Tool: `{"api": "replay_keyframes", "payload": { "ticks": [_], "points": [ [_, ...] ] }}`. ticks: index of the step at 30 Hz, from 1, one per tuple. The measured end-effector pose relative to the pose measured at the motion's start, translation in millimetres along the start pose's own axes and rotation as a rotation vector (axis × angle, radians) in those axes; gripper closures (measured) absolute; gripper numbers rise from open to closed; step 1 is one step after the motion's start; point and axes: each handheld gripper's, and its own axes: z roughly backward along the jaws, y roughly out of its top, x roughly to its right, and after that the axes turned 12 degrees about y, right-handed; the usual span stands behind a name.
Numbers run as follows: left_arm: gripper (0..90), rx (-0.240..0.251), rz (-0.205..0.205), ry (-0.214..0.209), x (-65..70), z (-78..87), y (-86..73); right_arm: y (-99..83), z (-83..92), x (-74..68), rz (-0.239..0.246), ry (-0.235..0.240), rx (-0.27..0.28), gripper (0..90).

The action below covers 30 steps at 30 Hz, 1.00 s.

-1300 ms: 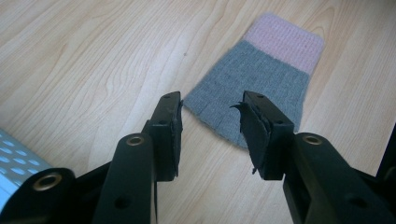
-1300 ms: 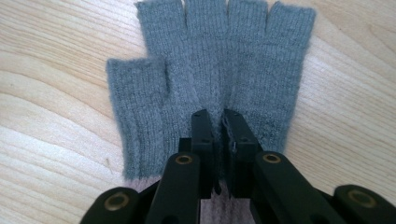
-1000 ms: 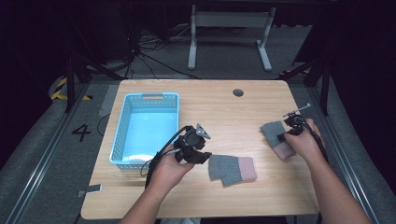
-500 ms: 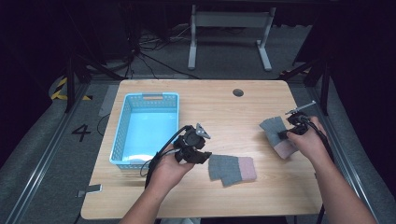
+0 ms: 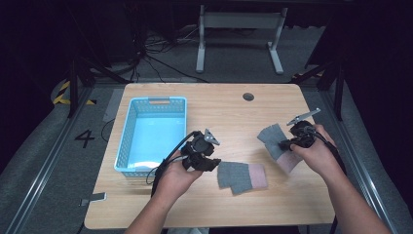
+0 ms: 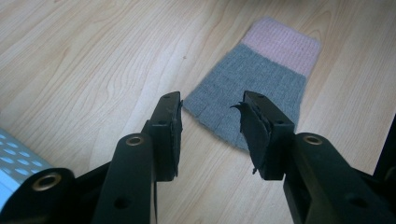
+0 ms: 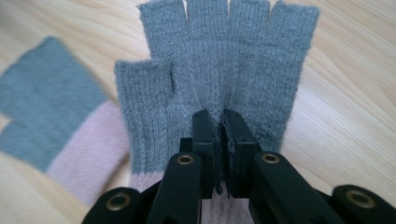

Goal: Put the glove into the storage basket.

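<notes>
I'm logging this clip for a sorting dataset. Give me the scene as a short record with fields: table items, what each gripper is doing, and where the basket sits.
items: two grey fingerless gloves with pink cuffs, one blue basket, wooden table
right gripper: jaws pinched on the right glove, gripping its knit in the palm area
left gripper: jaws apart, holding nothing, aimed at the middle glove
middle glove: lying flat on the table, untouched
basket: at the table's left, nothing visible inside

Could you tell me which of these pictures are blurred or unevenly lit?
High view: table bright, surroundings near black. Right gripper view: held glove sharp, other glove smeared. Left gripper view: evenly lit, that glove crisp.
</notes>
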Motion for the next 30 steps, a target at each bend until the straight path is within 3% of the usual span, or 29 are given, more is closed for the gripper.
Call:
{"api": "replay_keyframes", "payload": {
  "ticks": [2,3,8,14,21,30],
  "points": [
    [58.8,0.0,0.0,0.0,0.0,0.0,0.0,0.8,-0.2,-3.3,0.011,0.005,-0.002,85.3],
    [58.8,0.001,-0.001,0.0,0.0,0.3,0.0,3.2,-1.1,-15.2,0.048,0.024,-0.008,85.4],
    [58.8,-0.002,0.001,-0.003,0.1,0.3,-0.2,6.7,-6.3,-34.2,0.105,0.063,-0.034,85.3],
    [58.9,-0.004,0.002,-0.001,-0.2,1.2,-1.1,9.7,-14.5,-52.4,0.165,0.099,-0.054,85.3],
    [58.8,-0.005,0.005,-0.003,-0.1,1.5,-1.8,11.9,-24.4,-65.6,0.223,0.143,-0.078,85.2],
    [59.1,-0.012,0.007,-0.012,0.2,-0.1,-2.4,10.7,-44.3,-72.7,0.25,0.188,-0.125,85.0]
  ]
}}
